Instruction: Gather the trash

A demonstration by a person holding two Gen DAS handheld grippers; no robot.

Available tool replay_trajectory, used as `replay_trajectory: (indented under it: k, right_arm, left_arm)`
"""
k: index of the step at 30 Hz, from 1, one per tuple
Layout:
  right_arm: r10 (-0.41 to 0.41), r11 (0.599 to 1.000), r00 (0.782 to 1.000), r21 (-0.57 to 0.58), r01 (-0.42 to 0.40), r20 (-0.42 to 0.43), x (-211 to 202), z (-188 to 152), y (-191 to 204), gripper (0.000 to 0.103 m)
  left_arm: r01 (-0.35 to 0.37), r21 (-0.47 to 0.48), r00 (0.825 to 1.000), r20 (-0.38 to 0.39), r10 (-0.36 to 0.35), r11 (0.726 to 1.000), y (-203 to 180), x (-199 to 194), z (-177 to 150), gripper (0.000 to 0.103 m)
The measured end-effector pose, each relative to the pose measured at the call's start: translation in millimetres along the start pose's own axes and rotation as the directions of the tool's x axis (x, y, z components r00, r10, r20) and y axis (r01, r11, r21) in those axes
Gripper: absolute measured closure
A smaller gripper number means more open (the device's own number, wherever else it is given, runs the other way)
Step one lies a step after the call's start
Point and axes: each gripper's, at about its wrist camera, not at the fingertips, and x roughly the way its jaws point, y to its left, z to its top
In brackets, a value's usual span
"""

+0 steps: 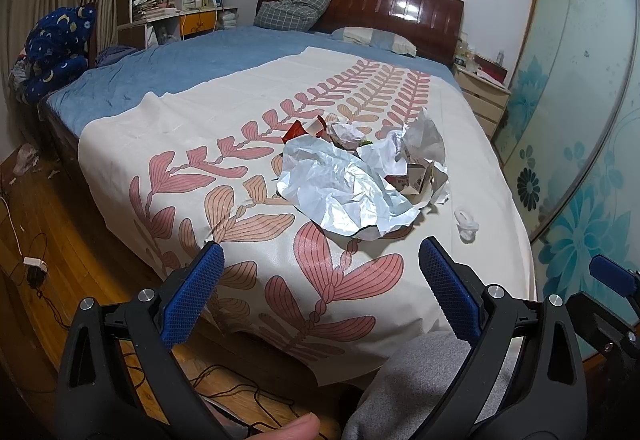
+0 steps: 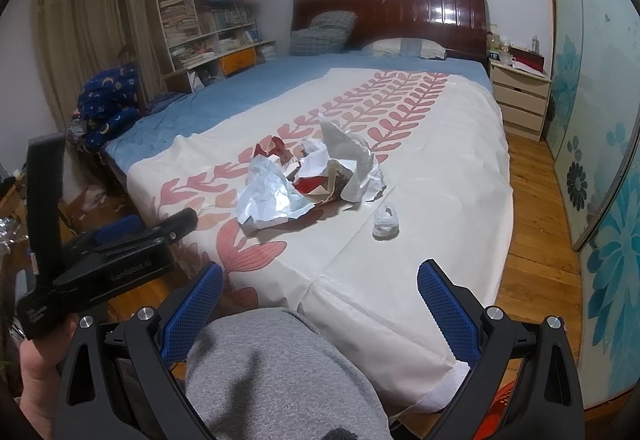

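L wrist view: left hand-held gripper [image 1: 320, 272] jaws wide apart, nothing between them, hovering off the foot of the bed [image 1: 168, 80]. Trash pile [image 1: 360, 176] sits on the leaf-print cloth [image 1: 224, 120] at approx 12–1 o'clock from the fingers, well apart. One small clear plastic scrap [image 1: 466, 226] lies alone, just beside the pile at its 4 o'clock.

R wrist view: right hand-held gripper [image 2: 320, 300] also spread, empty. Pile [image 2: 312, 176] at 12 o'clock; scrap [image 2: 385, 226] at 1 o'clock, nearer.

Step, judged: approach, no pick begun. Next move calls for reaching fwd over the bed edge, closing on a crumpled edge.

Count: 1 pile (at least 4 pieces, white papers + red wrappers; exact no. unclear), 1 stray scrap, 2 grippers. No bin in view.
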Motion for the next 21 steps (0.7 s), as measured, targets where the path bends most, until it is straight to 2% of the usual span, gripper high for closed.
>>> replay_trajectory:
  k: [7,12,18,21]
  right_arm:
    - [0.043,0.998,0.999,0.04,-0.043,-0.005,-3.2,3.5,-10.9,0.007]
    - [0.093,0.994,0.996,0.051,-0.093,0.005,-3.6,10.3,-21.4,0.007]
    - [0.048,0.998,0.998,0.028,-0.049,0.035,1.2,20.0,-38.6,0.007]
    - [0.043,0.997,0.999,0.064,-0.045,0.023,11.1,19.7,-55.9,0.008]
  left_arm:
    - [0.001,-0.006,1.0,-0.004,-0.001,1.0,0.1,1.8,-0.8,0.006]
    - [0.027,-0.048,0.999,-0.017,-0.028,0.998,5.5,6.3,0.4,0.006]
    - [0.07,-0.106,0.997,-0.02,-0.072,0.992,12.1,11.9,2.7,0.006]
    - [0.104,-0.12,0.994,-0.017,-0.107,0.987,12.2,14.7,3.5,0.006]
